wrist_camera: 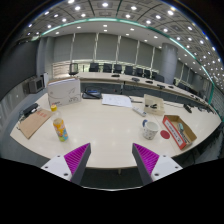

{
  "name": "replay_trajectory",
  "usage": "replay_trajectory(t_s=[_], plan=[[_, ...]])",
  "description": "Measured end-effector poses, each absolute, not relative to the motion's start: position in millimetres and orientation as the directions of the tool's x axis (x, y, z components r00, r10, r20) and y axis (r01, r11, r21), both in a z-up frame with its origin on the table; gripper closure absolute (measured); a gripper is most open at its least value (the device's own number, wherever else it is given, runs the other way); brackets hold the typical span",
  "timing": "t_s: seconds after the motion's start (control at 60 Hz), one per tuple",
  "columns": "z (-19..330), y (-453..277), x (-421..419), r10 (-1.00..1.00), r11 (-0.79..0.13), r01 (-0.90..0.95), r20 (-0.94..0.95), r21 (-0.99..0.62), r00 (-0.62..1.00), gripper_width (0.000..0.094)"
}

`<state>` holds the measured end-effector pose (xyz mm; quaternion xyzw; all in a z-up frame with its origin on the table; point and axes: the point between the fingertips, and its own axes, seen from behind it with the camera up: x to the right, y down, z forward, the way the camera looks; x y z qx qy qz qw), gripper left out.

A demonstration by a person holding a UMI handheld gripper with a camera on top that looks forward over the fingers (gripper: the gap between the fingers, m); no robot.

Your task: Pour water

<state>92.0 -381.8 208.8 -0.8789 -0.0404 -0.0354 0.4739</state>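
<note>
Two tool (pixel 112 160) fingers (spread apart) hover over smooth table (pixel 100 125), slim bottle (pixel 59 127) and round cup (pixel 150 128) beyond.

Bright, even light falls from rows of ceiling lamps (pixel 105 12) across the top of the frame — shadows on the table (pixel 105 125) are soft and faint. Fisheye distortion bends walls and table edges — detail is coarse.

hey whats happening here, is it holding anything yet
Nothing is held yet. The handheld gripper hovers over the near edge of a long table, jaws open and empty. Beyond the jaws stand an orange bottle on one side and a white cup next to a red box on the other. The pour has not begun.
</note>
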Motion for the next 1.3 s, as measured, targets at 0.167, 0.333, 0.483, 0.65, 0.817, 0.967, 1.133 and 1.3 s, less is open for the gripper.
replay_trajectory(t_s=[0.167,0.333,0.483,0.65,0.817,0.967,1.133,1.3], plan=[[164.9,-363.2,-25.1,0.096,-0.564,0.059,0.006,-0.824,0.995,0.0074],[124.2,-325.1,-122.8,0.156,-0.549,0.024,-0.074,-0.836,0.985,0.0076],[102.1,-269.8,-167.4,0.161,-0.47,0.035,-0.046,-0.882,0.986,0.0074],[81.7,-210.3,-180.9,0.119,-0.401,0.033,-0.016,-0.915,0.993,0.0075],[59.6,-179.7,-181.4,0.1,-0.391,0.027,-0.013,-0.92,0.995,0.0289],[59.3,-176.1,-184.5,0.123,-0.355,0.071,0.029,-0.932,0.992,0.0439],[74.8,-178.9,-176.0,0.124,-0.362,0.021,-0.026,-0.932,0.992,0.0542],[135.2,-182.7,-160.6,0.139,-0.369,-0.176,-0.241,-0.913,0.96,0.0544]])
